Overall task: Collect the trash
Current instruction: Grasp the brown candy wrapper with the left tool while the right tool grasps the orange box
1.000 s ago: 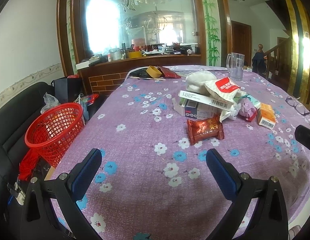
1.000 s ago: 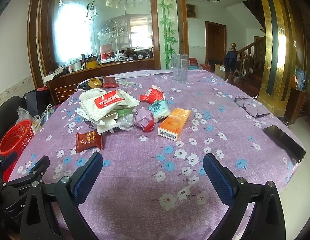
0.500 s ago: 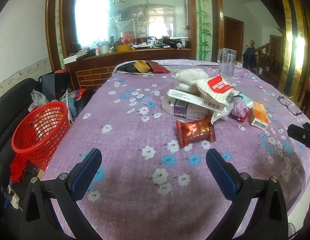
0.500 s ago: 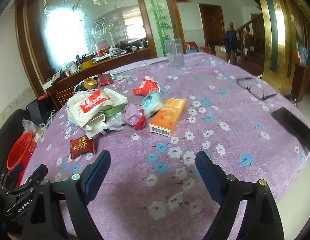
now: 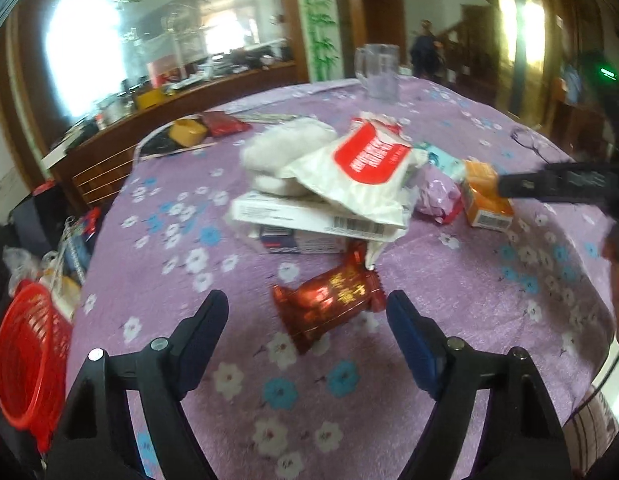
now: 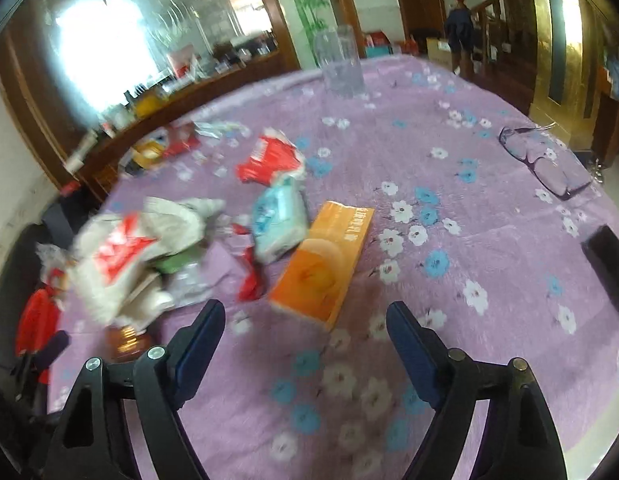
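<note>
Left gripper (image 5: pixel 307 312) and right gripper (image 6: pixel 305 320) unclenched, jaws just narrowing, nothing between; red snack wrapper (image 5: pixel 327 294) on table (image 5: pixel 469 280) just ahead: light, crinkly, slippery; pinch across middle

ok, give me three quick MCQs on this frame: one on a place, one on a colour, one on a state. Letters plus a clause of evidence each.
1. Where is the red basket?
A. on the cloth
B. off the table's left edge
C. beside the glass mug

2. What colour is the box ahead of the right hand-held gripper?
A. orange
B. green
C. black

3. What is the left hand-held gripper doing?
A. clamped on the red wrapper
B. open, holding nothing
C. shut and empty

Answers: 1 B, it sits below the cloth's left edge. 2 A, its top face is orange. 3 B, the red wrapper lies ahead, clear of both pads.
</note>
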Demonstrator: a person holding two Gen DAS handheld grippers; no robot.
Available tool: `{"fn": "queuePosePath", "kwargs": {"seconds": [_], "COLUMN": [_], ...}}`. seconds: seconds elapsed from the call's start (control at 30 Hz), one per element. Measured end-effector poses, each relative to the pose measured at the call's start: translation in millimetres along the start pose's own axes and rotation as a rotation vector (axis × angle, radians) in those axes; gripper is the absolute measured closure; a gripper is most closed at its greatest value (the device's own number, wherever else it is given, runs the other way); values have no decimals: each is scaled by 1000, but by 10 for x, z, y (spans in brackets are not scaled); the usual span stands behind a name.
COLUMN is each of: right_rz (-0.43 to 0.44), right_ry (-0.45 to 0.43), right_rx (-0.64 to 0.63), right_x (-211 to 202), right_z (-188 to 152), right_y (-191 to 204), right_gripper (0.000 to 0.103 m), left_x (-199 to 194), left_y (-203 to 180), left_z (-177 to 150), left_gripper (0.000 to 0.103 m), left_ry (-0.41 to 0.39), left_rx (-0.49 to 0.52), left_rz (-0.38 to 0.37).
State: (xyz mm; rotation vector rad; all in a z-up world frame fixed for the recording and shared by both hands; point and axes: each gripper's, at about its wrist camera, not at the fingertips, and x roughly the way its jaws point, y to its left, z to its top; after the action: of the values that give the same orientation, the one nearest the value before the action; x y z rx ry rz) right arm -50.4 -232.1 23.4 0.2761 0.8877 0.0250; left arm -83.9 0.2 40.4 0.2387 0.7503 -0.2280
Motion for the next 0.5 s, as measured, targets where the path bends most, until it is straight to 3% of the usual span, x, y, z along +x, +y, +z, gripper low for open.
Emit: {"fn": "queuePosePath", "kwargs": {"seconds": [0.33,0.4,0.43,0.47,0.5], "right_rz": [-106,-122,-130,-131,-128], "right_ry": [111,116,122,128,133], "right_rx": [-21,-39,-42,-38,-30], "right_x": [591,613,627,636,637], "right_z": [274,252,245,242,246], "right_y": [88,100,80,55,25], "right_gripper": [23,29,34,47,47], "left_x": [221,282,313,338,366], "left_y": [-114,-106,-96,-87,-70], "left_z": [90,88,88,86,88], "left_gripper": [23,23,23,23,23], "left_ry": [14,28,33,40,50], "left_rx": [126,135,133,130,122], "left_rz": [1,5,7,0,-10]}}
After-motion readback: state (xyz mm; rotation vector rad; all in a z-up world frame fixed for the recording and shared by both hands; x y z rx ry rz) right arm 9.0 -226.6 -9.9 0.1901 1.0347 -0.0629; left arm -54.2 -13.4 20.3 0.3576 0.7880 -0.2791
